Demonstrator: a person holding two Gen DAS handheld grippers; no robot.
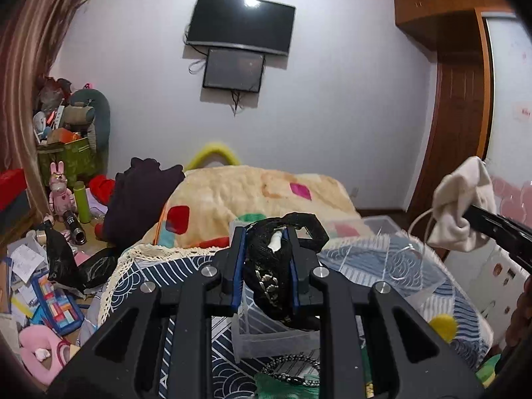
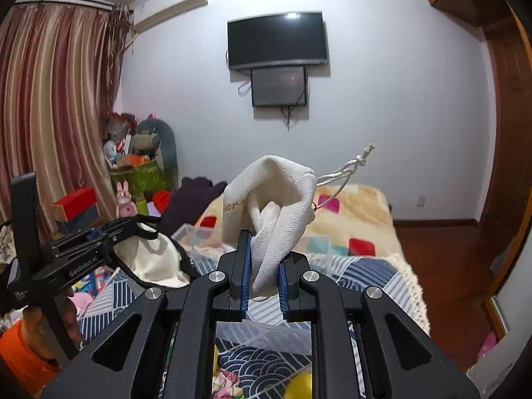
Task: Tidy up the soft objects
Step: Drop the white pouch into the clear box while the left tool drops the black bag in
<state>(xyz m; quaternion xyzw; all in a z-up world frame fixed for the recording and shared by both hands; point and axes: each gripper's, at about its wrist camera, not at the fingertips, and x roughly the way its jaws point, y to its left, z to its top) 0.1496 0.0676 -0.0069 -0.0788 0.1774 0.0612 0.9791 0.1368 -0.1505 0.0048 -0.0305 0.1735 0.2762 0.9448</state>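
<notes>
My left gripper (image 1: 267, 249) is shut on a black lace fabric piece (image 1: 282, 266) with a cream lining and holds it above the bed. From the right wrist view the same piece (image 2: 153, 259) hangs from the left gripper (image 2: 128, 227) at the left. My right gripper (image 2: 264, 259) is shut on a cream drawstring pouch (image 2: 276, 206), held up in the air with its white cord (image 2: 345, 173) trailing right. The pouch also shows in the left wrist view (image 1: 462, 206) at the right. Clear plastic boxes (image 1: 266, 339) lie on the bed below both grippers.
The bed carries a patterned blue quilt (image 2: 365, 272) and a cream blanket (image 1: 252, 193) with coloured patches. A dark garment (image 1: 139, 196) lies at its left. Toys, papers and a green bin (image 1: 66, 156) crowd the left floor. A TV (image 2: 276, 40) hangs on the far wall.
</notes>
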